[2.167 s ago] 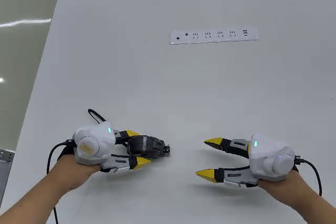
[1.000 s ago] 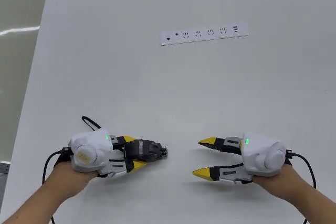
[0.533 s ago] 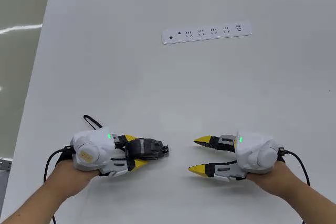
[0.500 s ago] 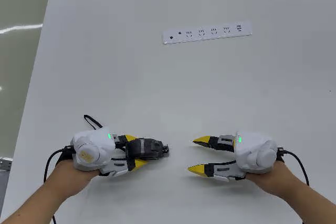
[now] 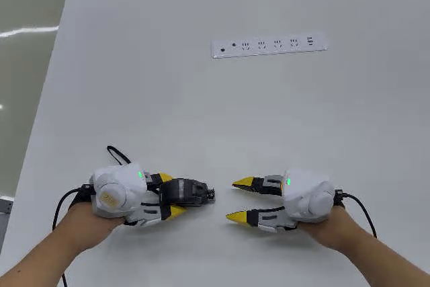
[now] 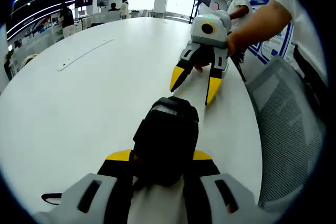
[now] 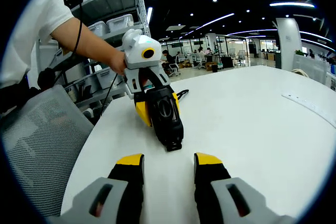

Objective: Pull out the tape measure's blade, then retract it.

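my left gripper (image 5: 171, 194) is clamped on the black tape measure (image 5: 190, 191), with its yellow-tipped jaws pressing the case from both sides. the case rests on the white tabletop (image 5: 201, 112), at about 7 o'clock in the head view. its nose points to 3 o'clock, toward my right gripper (image 5: 238, 200), which sits near it with its jaws spread apart and holding nothing. a white power strip (image 5: 269, 44) lies well apart, at 1 o'clock from the tape measure.
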Motion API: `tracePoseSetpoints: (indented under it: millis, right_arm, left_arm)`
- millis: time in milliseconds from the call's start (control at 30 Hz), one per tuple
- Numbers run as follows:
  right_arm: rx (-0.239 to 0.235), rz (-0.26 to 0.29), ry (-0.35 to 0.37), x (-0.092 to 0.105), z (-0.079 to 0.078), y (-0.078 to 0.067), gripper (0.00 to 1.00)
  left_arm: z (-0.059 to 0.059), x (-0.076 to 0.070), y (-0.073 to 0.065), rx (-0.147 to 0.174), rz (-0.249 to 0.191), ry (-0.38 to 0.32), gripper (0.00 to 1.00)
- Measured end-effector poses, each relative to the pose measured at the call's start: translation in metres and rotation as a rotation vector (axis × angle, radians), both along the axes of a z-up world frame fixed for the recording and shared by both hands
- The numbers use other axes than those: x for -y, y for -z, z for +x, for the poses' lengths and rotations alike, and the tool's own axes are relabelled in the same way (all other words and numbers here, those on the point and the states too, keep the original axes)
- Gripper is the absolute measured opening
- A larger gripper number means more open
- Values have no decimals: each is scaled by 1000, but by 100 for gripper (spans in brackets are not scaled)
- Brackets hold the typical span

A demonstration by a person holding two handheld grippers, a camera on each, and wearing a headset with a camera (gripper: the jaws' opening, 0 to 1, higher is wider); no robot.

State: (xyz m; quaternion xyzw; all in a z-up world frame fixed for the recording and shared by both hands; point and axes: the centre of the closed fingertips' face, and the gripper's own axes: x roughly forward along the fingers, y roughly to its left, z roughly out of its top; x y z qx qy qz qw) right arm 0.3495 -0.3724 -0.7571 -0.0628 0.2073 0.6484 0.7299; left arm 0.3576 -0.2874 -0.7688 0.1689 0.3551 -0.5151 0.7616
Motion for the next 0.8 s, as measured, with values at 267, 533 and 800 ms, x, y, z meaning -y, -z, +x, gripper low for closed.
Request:
tracePoseSetpoints:
  millis: [267, 533, 800]
  right_arm:
    - [10, -5, -29, -7, 2, 3, 36]
    - [24, -8, -61, -16, 4, 5, 34]
    - [28, -11, -85, -25, 4, 9, 32]
  left_arm:
    - [0, 0, 0, -7, 5, 10, 33]
    - [0, 0, 1, -3, 11, 20, 33]
    - [0, -1, 1, -5, 11, 22, 33]
